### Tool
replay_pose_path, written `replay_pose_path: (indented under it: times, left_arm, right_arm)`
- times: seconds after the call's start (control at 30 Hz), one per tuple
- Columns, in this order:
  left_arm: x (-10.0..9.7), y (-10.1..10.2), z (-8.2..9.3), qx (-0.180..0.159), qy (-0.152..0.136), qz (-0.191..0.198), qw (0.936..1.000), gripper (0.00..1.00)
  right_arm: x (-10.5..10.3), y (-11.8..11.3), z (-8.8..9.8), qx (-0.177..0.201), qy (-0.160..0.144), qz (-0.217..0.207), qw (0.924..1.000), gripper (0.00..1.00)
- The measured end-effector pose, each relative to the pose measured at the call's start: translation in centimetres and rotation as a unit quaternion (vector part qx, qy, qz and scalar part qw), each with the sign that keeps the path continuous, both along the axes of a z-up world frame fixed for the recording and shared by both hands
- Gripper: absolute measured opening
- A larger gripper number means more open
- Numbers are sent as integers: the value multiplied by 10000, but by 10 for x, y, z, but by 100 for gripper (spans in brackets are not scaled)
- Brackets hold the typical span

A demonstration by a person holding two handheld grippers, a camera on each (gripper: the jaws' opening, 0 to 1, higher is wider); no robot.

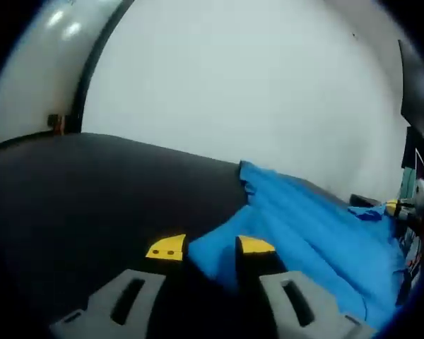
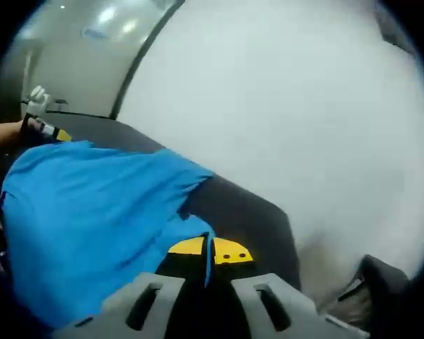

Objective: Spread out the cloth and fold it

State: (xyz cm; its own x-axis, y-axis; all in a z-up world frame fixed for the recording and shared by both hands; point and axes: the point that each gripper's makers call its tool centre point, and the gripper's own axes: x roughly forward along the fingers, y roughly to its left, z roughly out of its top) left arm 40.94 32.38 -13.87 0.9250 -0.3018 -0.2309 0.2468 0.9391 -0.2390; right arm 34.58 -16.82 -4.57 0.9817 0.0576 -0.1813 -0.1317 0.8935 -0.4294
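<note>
A bright blue cloth (image 1: 318, 233) lies rumpled on a black table (image 1: 92, 191), running away to the right. One of its corners reaches in between the yellow-tipped jaws of my left gripper (image 1: 210, 247), which stand well apart, open. In the right gripper view the same cloth (image 2: 92, 219) spreads to the left, and my right gripper (image 2: 210, 251) is shut on its near edge, a thin blue fold pinched between the yellow tips. The right gripper (image 1: 408, 206) also shows at the cloth's far end in the left gripper view. The left gripper (image 2: 46, 131) is at the cloth's far side.
The black table (image 2: 254, 212) ends at a far edge before a plain white wall (image 1: 254, 85). A person's gloved hand (image 2: 35, 99) is at the upper left. A dark object (image 2: 381, 282) sits low beyond the table's right edge.
</note>
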Motion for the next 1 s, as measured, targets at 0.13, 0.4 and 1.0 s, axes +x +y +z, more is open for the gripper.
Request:
replay_pose_path:
  times: [0.13, 0.4, 1.0]
  left_arm:
    - [-1, -4, -1, 136, -31, -39, 9999, 31]
    - [-1, -3, -3, 109, 53, -31, 9999, 33]
    - [-18, 5, 41, 485, -706, 306, 9959, 3]
  right_arm:
    - [-22, -46, -8, -1141, 400, -1061, 9870, 0]
    - [-35, -62, -98, -1653, 2042, -1107, 9585, 6]
    - [-20, -35, -15, -801, 167, -479, 9955, 10]
